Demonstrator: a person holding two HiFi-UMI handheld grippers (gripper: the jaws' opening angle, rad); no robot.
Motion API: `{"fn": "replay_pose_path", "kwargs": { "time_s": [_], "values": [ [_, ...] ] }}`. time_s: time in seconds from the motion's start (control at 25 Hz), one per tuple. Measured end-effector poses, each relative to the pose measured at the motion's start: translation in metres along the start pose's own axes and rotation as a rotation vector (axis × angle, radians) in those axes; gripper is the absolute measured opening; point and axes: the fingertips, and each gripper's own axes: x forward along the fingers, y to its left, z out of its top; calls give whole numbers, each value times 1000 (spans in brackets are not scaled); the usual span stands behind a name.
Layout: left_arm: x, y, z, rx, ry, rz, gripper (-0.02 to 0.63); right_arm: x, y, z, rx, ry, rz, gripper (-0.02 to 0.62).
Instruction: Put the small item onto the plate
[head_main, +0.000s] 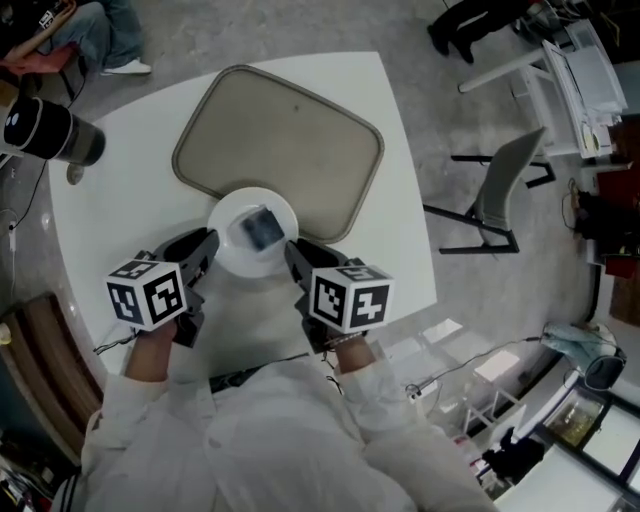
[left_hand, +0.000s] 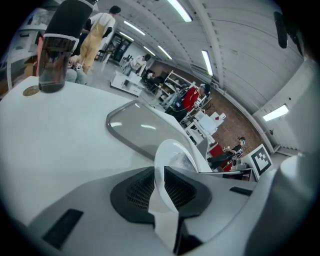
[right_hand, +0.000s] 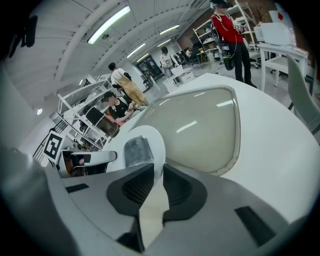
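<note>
Two-handed carry of a loaded plate, judged the step in hand. Work over the white tabletop (head_main: 400, 150), minding the near rim of the tray (head_main: 280, 140), overlapped by the far half of the plate (head_main: 232, 252). Keep the plate level: move both hands together, at one height, with no twist, to stop the item (head_main: 262, 228) sliding. Note the item, a small grey block, lying near the plate's middle; placing judged done. Set down flat, both sides at once. Release only after the plate is resting on its support.

At the left gripper (head_main: 205, 242): fingers (left_hand: 137, 187) clamped on the plate's left rim, partly closed, with the thin rim edge-on between the ribbed pads. At the right gripper (head_main: 292, 252): fingers (right_hand: 135, 189) clamped likewise on the right rim, with the item just beyond. Nothing else held or touched by either. Avoid squeezing harder or levering on the rim; risk of tipping the plate, judged the main hazard.
</note>
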Motion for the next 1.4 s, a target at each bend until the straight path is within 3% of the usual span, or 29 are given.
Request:
{"fn": "replay_pose_path", "kwargs": {
  "time_s": [0.72, 1.4],
  "values": [
    [56, -1, 65, 24, -44, 9, 66, 22, -35, 74, -5, -51, 25, 63],
    [87, 20, 84, 65, 0, 53, 66, 45, -49, 103, -18, -60, -1, 63]
  ]
}}
